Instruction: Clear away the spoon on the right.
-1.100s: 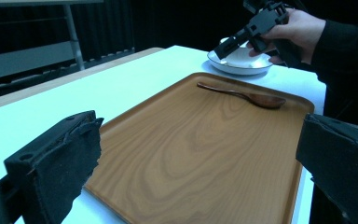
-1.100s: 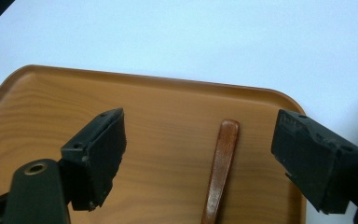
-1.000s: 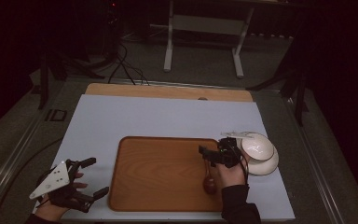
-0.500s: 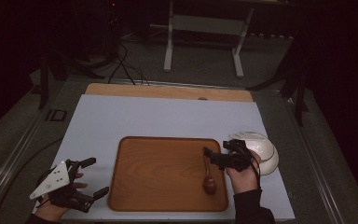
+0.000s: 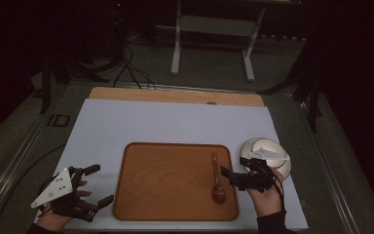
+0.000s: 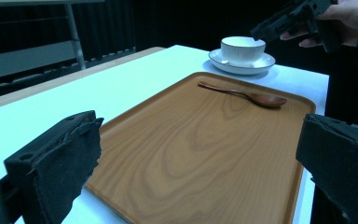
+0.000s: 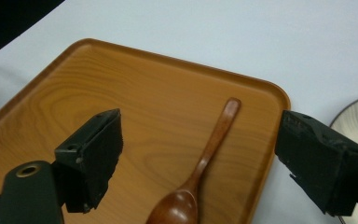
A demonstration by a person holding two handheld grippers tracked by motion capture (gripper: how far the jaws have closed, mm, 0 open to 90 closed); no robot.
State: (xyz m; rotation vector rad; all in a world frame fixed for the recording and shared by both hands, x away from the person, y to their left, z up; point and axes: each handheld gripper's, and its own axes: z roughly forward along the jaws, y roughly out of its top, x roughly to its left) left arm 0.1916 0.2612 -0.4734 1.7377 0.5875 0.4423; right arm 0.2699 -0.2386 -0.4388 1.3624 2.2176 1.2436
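A brown wooden spoon [image 5: 216, 178] lies on the right part of a wooden tray [image 5: 165, 180], bowl end toward the near edge. My right gripper [image 5: 234, 166] hovers open just right of the spoon, over the tray's right rim. In the right gripper view its jaws stand wide apart, with the spoon [image 7: 205, 158] lying on the tray [image 7: 121, 93] below the gap between them. My left gripper [image 5: 100, 184] is open and empty, left of the tray near the table's front edge. In the left gripper view the spoon [image 6: 242, 93] lies far across the tray [image 6: 191, 149].
A white bowl [image 5: 265, 153] sits on a white saucer right of the tray, close behind my right hand. The left gripper view shows the bowl [image 6: 242, 49] beyond the spoon. The light table top [image 5: 175, 122] has bare room behind the tray; a wooden strip [image 5: 175, 95] runs along its far edge.
My right gripper has drawn away to the right from the spoon's handle, toward the tray's right rim. The spoon stays on the tray. The left gripper has not moved.
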